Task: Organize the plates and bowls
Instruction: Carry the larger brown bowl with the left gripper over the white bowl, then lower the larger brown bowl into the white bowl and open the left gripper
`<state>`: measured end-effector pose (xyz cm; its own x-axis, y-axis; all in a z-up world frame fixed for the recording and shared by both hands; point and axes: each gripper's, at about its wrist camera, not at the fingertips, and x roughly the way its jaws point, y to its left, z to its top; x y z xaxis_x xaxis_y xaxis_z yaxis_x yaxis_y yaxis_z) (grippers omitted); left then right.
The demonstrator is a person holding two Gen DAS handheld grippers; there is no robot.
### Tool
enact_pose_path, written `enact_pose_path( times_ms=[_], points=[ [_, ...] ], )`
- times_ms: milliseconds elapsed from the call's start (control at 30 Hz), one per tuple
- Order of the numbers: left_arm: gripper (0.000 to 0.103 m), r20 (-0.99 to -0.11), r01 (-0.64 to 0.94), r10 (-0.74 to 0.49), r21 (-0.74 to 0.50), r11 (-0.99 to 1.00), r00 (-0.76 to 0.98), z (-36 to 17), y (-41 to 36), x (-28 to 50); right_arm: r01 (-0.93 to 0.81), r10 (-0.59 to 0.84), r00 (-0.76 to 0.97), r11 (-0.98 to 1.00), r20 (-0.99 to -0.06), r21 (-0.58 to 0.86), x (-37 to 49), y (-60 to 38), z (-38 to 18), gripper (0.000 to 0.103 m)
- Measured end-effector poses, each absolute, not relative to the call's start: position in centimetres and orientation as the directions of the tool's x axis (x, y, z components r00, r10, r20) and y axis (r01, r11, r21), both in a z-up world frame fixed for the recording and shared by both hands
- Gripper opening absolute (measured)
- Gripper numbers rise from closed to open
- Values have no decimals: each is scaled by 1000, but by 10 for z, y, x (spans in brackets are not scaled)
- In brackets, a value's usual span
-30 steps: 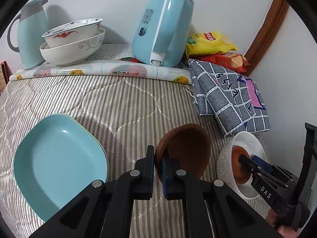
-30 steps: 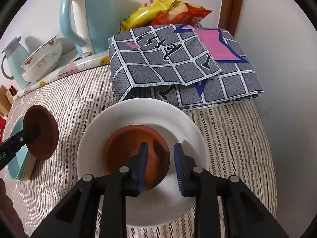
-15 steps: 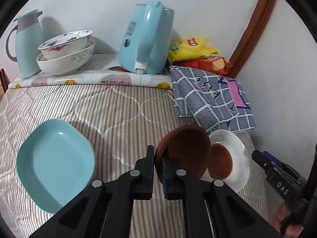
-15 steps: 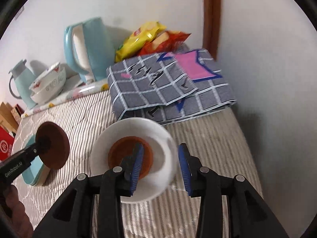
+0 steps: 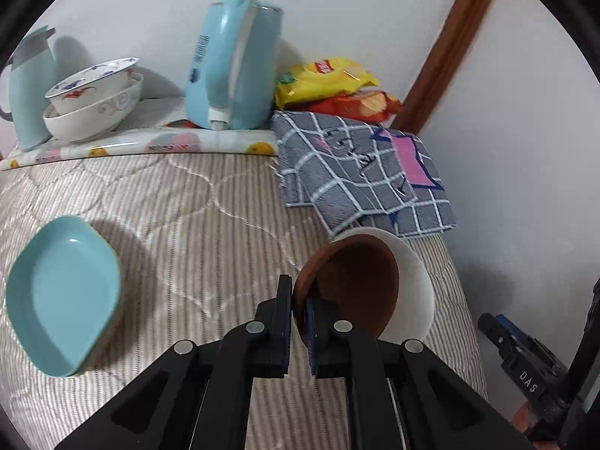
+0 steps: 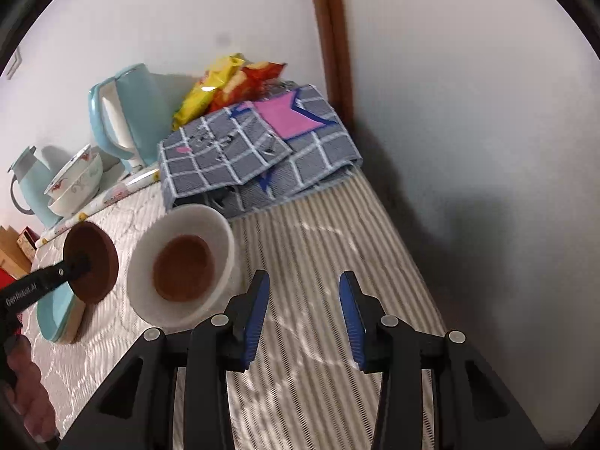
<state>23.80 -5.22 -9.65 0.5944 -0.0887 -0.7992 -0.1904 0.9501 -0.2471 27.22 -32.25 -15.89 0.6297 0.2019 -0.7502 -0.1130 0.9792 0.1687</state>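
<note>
Jaws of the left gripper [image 5: 298, 322] are clamped on the near rim of a brown bowl [image 5: 352, 281], held tilted above the striped bed cover [image 5: 195, 225], just left of the white bowl [image 6: 180, 262]; the right gripper [image 6: 303, 318] has just been opening its jaws, and they stand apart over bare cover with nothing between them. A second brown bowl [image 6: 183, 268] sits inside the white bowl, near the folded checked cloth [image 6: 255, 150], while a light-blue dish [image 5: 63, 300] lies at the left. Far back, two patterned bowls [image 5: 93, 97] are stacked beside a blue kettle [image 5: 232, 63].
</note>
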Motion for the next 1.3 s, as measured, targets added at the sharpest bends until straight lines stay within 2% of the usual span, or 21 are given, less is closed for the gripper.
enact_pose_path(
  times_ms=[233,900,1300],
  points=[
    [7,-809,-159,-101,-233,960,579,-106,-73,248,-64,195,619,978,-761,198,271,-349,-176,39],
    [8,-836,-153,-115,-230,961,536,-133,-86,277,-67,194,613,979,-766,193,275,-354,-188,39],
    [9,-846,-126,-173,-270,955,504,-140,-92,282,-66,197,599,978,-776,197,275,-350,-194,39]
  ],
)
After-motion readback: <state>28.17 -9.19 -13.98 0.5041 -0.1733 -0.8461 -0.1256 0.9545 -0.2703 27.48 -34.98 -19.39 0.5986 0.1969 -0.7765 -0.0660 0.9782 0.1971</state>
